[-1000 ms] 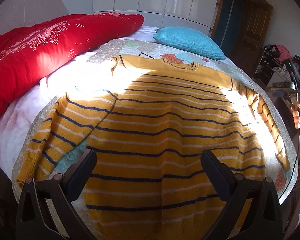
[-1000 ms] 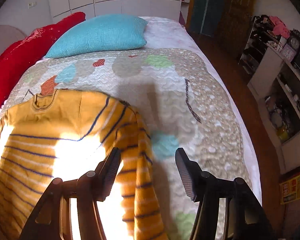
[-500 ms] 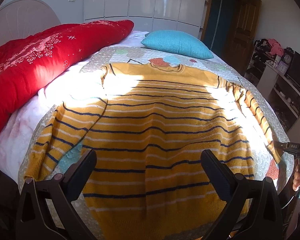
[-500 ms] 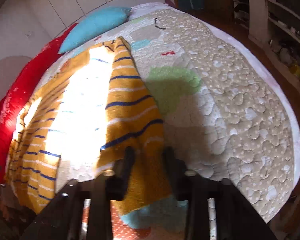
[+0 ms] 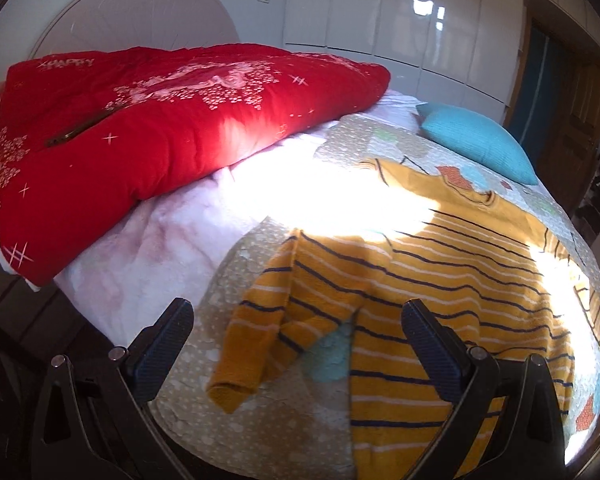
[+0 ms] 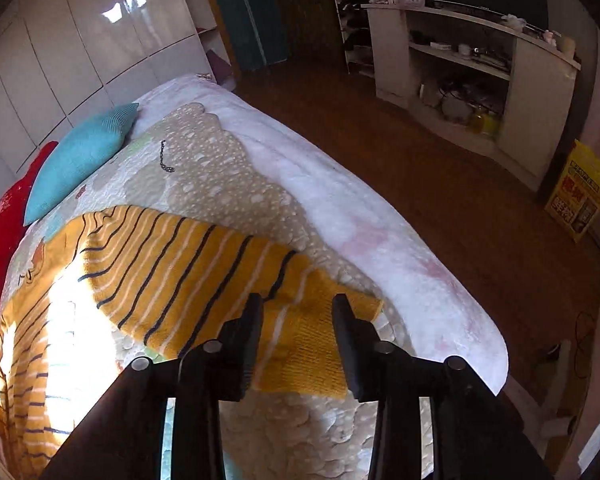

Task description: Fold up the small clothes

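Observation:
A mustard-yellow sweater with navy and white stripes (image 5: 460, 288) lies spread flat on the quilted bedspread (image 5: 260, 420). Its left sleeve (image 5: 268, 332) lies bent, cuff towards the bed's near edge, between my left gripper's open fingers. My left gripper (image 5: 296, 344) is open and empty, just above that sleeve. In the right wrist view the sweater's right sleeve (image 6: 204, 276) runs out to a plain yellow cuff (image 6: 312, 344). My right gripper (image 6: 298, 340) is open, its jaws either side of the cuff, just above it.
A red quilt (image 5: 160, 136) is piled along the bed's left side and a turquoise pillow (image 5: 476, 140) lies at the head. White wardrobes (image 5: 400, 20) stand behind. Right of the bed are wooden floor (image 6: 440, 168), a shelf unit (image 6: 472, 64) and a yellow box (image 6: 580, 196).
My left gripper has swung left, from facing the sweater's hem to over the left sleeve. My right gripper's jaws have opened and now straddle the right cuff; the sleeve lies stretched out flat.

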